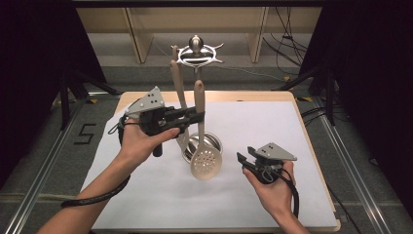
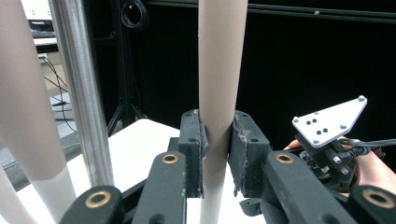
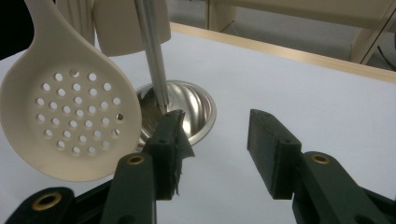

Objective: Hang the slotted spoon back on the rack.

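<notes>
A beige slotted skimmer [image 1: 206, 163] hangs upright beside a metal utensil stand [image 1: 196, 52]. Its perforated head [image 3: 70, 126] sits just above the white sheet, in front of the stand's round base [image 3: 198, 109]. My left gripper [image 1: 197, 116] is shut on the skimmer's handle [image 2: 219, 70], with both pads pressing its sides [image 2: 217, 144]. A second beige utensil [image 1: 178, 83] hangs from the stand's hook ring; its handle [image 2: 23, 116] is close to the pole [image 2: 84, 93]. My right gripper [image 1: 243, 161] is low at the right, open and holding nothing [image 3: 215, 135], and it points at the base.
A white sheet [image 1: 272, 126] covers the wooden table [image 1: 292, 95]. The stand's pole [image 3: 152, 51] rises from the shiny base. Wooden shelving and cables lie beyond the far edge. Black curtains flank both sides. The right hand's grey plate [image 2: 329, 121] is in the left gripper view.
</notes>
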Demonstrator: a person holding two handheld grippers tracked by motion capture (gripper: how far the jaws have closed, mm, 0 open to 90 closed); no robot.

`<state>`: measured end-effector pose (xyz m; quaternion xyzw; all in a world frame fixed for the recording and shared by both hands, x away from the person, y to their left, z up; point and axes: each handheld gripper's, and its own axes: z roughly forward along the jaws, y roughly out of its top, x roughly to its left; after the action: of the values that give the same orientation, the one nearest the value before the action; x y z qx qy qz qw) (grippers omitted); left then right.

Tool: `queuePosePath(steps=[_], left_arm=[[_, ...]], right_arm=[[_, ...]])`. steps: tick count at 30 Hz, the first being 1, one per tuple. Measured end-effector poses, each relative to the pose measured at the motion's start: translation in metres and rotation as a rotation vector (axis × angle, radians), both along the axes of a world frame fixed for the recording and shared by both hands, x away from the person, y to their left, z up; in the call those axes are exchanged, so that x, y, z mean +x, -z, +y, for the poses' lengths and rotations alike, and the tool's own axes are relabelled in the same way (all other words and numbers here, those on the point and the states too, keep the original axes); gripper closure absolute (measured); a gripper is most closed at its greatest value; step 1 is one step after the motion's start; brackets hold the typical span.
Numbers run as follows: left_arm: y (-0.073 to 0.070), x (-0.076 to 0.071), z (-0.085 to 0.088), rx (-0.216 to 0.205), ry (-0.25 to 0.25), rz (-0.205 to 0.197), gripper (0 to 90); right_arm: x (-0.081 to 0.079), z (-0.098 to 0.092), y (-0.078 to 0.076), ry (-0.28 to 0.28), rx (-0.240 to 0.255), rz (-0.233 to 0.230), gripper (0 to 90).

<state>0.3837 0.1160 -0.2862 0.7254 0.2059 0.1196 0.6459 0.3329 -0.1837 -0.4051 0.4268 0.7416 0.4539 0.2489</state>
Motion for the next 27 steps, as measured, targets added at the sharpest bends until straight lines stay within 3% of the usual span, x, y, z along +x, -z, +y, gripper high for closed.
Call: queuePosePath(steps=[6,8,9,11,12,14,19,20,23,27], left_arm=[[-0.004,0.0,0.0,-0.002,0.005,-0.004,75.1],[-0.005,0.0,0.0,0.0,0.006,-0.006,75.1],[-0.006,0.0,0.0,0.001,0.007,-0.007,75.1],[-0.007,0.0,0.0,-0.001,0.006,-0.007,75.1],[-0.008,0.001,0.001,0.001,0.007,-0.009,75.1],[-0.009,0.001,0.001,-0.002,0.007,-0.008,75.1],[-0.011,0.002,0.002,-0.006,0.005,-0.007,75.1],[-0.012,0.002,0.002,-0.008,0.006,-0.007,75.1],[-0.013,0.002,0.002,-0.006,0.007,-0.009,75.1],[-0.015,0.003,0.002,-0.01,0.008,-0.011,75.1]], right_arm=[[0.0,0.0,0.001,0.0,-0.006,-0.001,56.0],[-0.003,0.002,0.0,0.031,0.017,0.033,55.9],[-0.001,0.0,0.0,0.011,-0.002,0.021,55.9],[0.0,0.0,0.001,0.018,0.004,0.002,55.8],[-0.002,0.0,0.0,0.026,0.0,0.02,55.8],[0.001,-0.002,0.0,0.007,-0.027,-0.012,55.7],[0.001,-0.002,0.0,0.006,-0.029,-0.015,55.7],[0.0,0.0,0.001,0.015,-0.001,0.007,55.7],[-0.001,0.001,0.001,0.023,0.014,0.003,55.6],[0.0,-0.001,0.001,0.013,-0.02,-0.008,55.6]])
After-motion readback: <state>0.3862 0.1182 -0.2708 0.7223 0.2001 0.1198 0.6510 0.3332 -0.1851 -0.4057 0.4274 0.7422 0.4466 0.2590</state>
